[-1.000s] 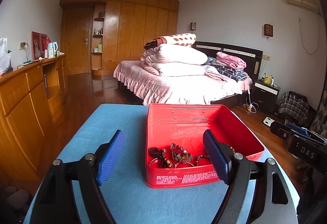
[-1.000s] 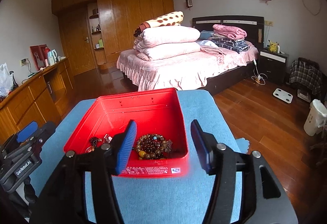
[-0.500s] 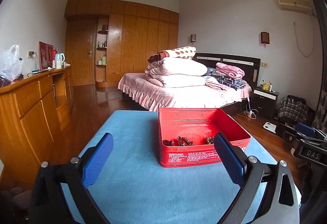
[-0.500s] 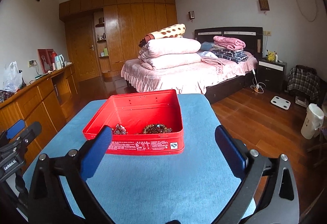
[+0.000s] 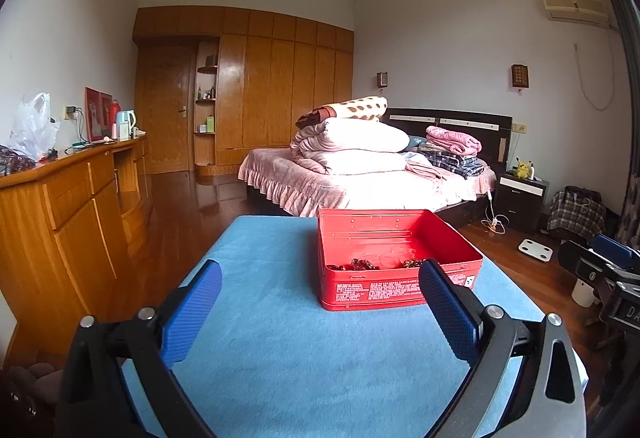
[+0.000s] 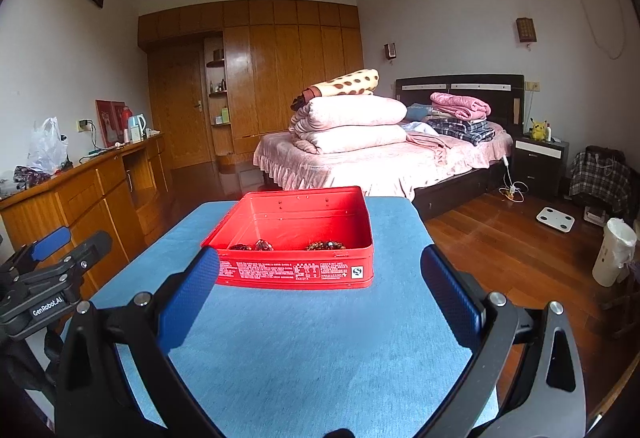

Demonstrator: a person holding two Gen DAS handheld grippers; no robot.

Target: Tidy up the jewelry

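Note:
A red tin box (image 5: 394, 288) (image 6: 298, 272) stands open on the blue table top (image 5: 304, 350) (image 6: 320, 338). Dark bead jewelry (image 5: 362, 265) (image 6: 325, 246) lies heaped along its near inner wall, mostly hidden by that wall. My left gripper (image 5: 320, 290) hangs wide open in front of the box, nothing between its blue pads. In the right wrist view my right gripper (image 6: 320, 276) is open just as wide, also short of the box and holding nothing. The left gripper (image 6: 48, 258) shows at that view's left edge; the right one (image 5: 600, 258) shows at the left view's right edge.
A wooden sideboard (image 5: 68, 206) runs along the left of the table. Beyond the table stand a bed (image 5: 360, 182) with stacked quilts and a wooden wardrobe wall (image 5: 272, 86). On the floor to the right are a white scale (image 6: 555, 219) and a white bin (image 6: 612, 252).
Both grippers have drawn back from the red box and opened wider; a second ago their pads were at the box over the jewelry. The box now looks smaller and farther off.

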